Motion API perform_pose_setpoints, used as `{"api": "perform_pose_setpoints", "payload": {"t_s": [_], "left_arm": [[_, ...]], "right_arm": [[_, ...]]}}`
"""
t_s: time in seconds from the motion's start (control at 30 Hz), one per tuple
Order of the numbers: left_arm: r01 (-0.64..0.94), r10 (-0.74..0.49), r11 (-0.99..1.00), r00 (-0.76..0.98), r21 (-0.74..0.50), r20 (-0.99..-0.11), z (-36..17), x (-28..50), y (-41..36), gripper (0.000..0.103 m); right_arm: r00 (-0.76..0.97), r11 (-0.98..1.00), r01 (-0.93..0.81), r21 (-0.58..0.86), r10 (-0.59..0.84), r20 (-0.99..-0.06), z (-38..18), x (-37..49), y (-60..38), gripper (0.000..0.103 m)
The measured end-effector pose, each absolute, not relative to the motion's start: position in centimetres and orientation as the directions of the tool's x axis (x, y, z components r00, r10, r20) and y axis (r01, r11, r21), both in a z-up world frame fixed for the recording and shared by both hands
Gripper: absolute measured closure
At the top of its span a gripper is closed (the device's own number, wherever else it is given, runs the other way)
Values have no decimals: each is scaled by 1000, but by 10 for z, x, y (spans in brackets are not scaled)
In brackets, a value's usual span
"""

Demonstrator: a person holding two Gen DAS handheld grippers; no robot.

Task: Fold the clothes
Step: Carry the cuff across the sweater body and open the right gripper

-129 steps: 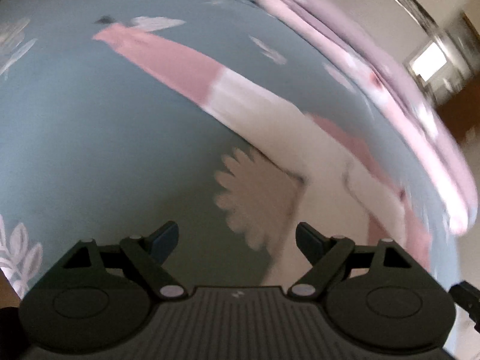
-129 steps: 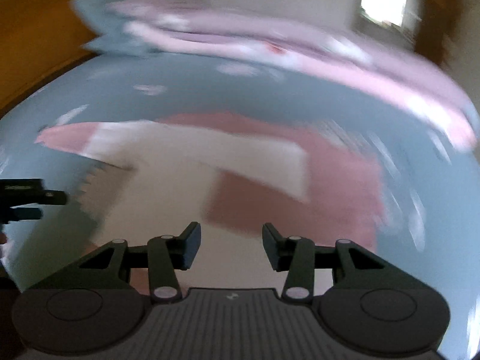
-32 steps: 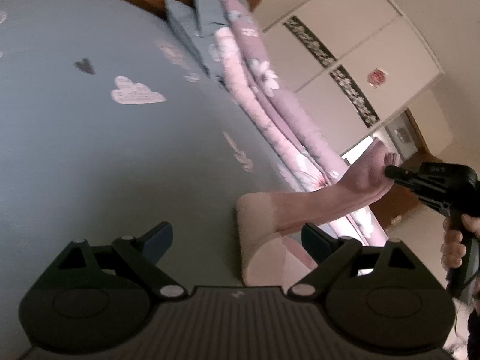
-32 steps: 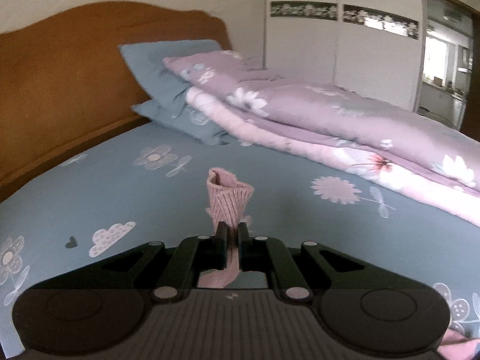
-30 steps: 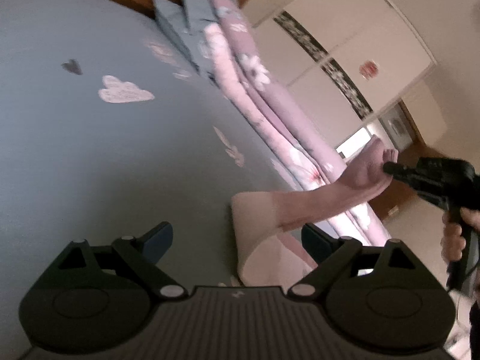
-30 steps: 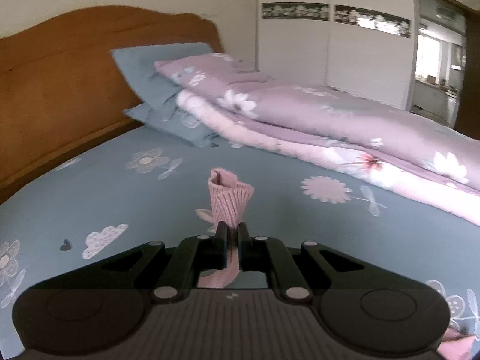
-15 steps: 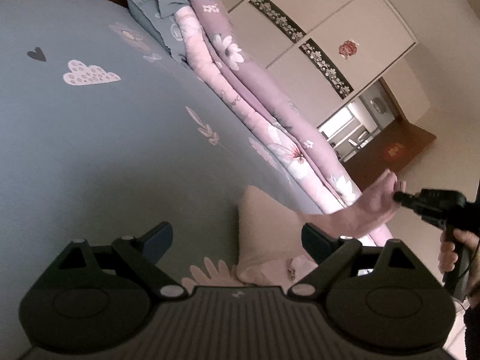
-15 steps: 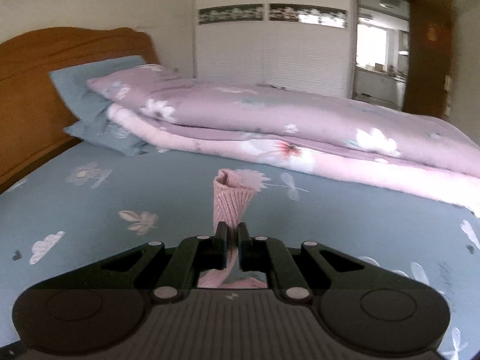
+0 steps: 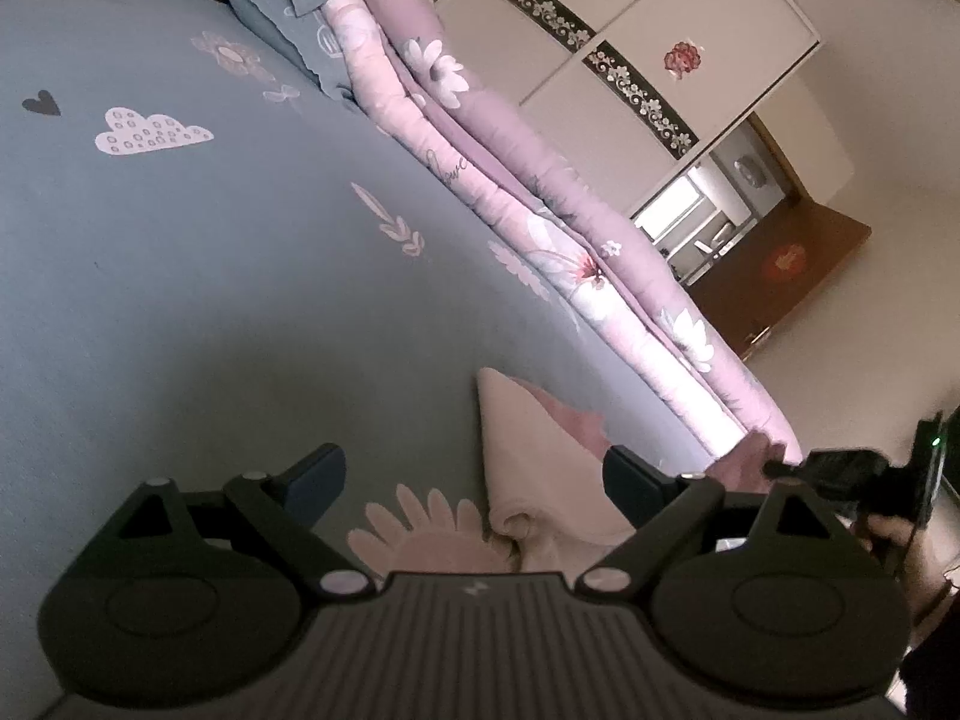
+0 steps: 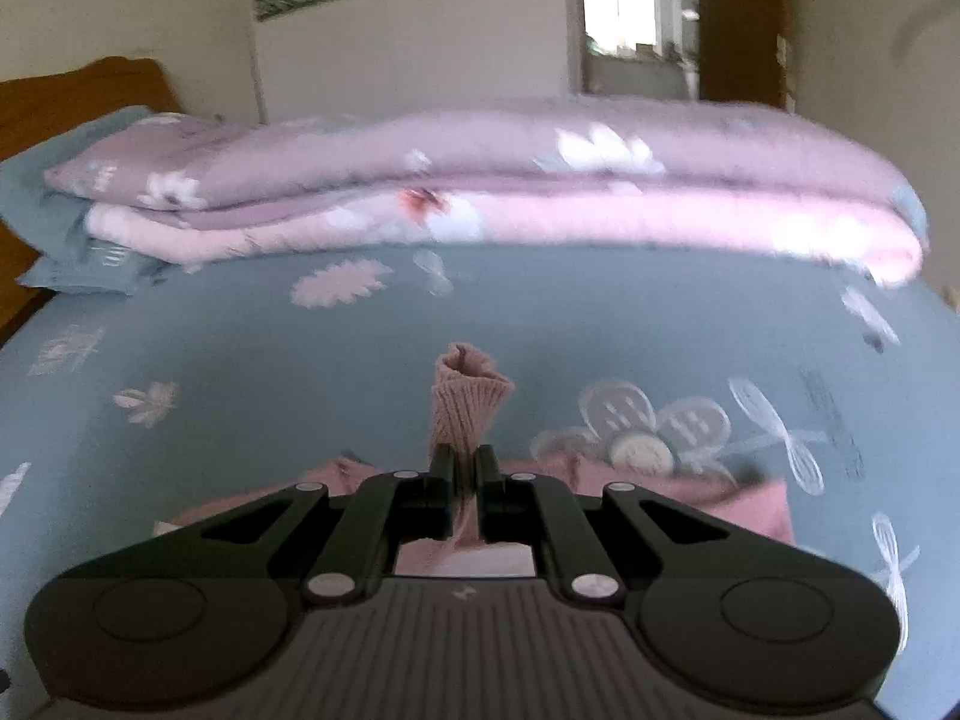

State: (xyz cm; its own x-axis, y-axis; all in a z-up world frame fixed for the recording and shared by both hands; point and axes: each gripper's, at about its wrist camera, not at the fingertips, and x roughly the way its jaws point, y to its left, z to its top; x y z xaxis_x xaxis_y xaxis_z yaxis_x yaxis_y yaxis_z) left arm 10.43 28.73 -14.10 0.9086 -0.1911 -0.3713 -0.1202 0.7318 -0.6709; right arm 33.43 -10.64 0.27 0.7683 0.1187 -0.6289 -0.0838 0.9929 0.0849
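Around: folded quilt (image 10: 480, 192) along far side of bed (image 9: 210, 276); pillows (image 9: 270, 0) by headboard (image 10: 78, 90); wardrobe (image 9: 630, 48) behind.
Blocking: pink cuff (image 10: 468, 402) sticks up in front of right tongs (image 10: 463, 480).
Right tongs: clamped on cuff.
Left tongs (image 9: 474, 474): apart, nothing gripped.
Garment (image 9: 540, 456): pink, on bed near its foot-side edge, just ahead of left tongs.
Open room: bare sheet left of garment.

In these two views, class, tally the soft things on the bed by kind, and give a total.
Pink sweater: 1
Folded quilt: 1
Blue pillows: 2
Total: 4
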Motion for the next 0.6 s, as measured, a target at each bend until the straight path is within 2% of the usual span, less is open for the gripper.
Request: {"api": "perform_pose_setpoints", "payload": {"t_s": [0.47, 0.6], "left_arm": [[-78, -244, 726, 900, -684, -361, -144, 109, 281, 11], [-71, -249, 734, 897, -675, -365, -144, 111, 277, 11]], "right_arm": [[708, 982, 76, 171, 67, -703, -62, 329, -158, 93], [666, 975, 109, 194, 73, -742, -84, 327, -165, 87]]}}
